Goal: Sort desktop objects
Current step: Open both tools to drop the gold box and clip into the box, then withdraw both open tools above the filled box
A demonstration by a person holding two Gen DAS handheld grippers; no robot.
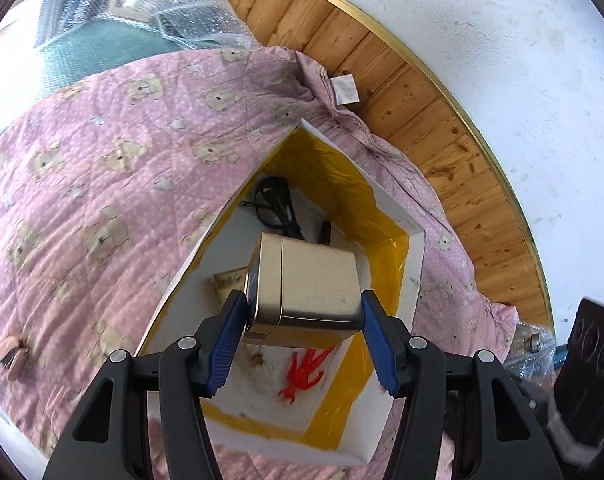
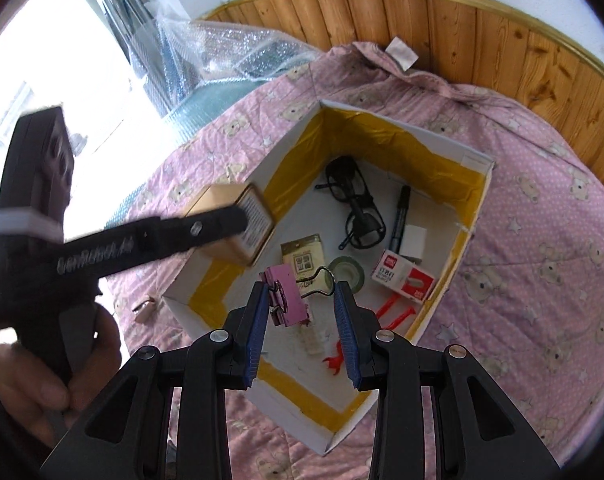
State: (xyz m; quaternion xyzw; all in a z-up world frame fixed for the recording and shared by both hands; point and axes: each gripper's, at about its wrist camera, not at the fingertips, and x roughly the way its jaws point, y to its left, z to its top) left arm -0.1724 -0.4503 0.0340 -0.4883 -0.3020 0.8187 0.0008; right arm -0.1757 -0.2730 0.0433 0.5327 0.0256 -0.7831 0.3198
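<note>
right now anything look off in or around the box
Nothing is spilled or broken. The pink binder clip hangs crooked against one of the right gripper's fingers, barely caught. A small tan object lies outside the box, on the blanket.

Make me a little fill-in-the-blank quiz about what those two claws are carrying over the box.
1. The left claw is shut on a ____-coloured tin.
2. The right claw holds a binder clip whose body is ____.
3. The black glasses lie inside the white box, whose inner walls are lined with ____ tape.
4. The box rests on a pink quilt printed with ____.

Missing words: gold; pink; yellow; bears
</note>
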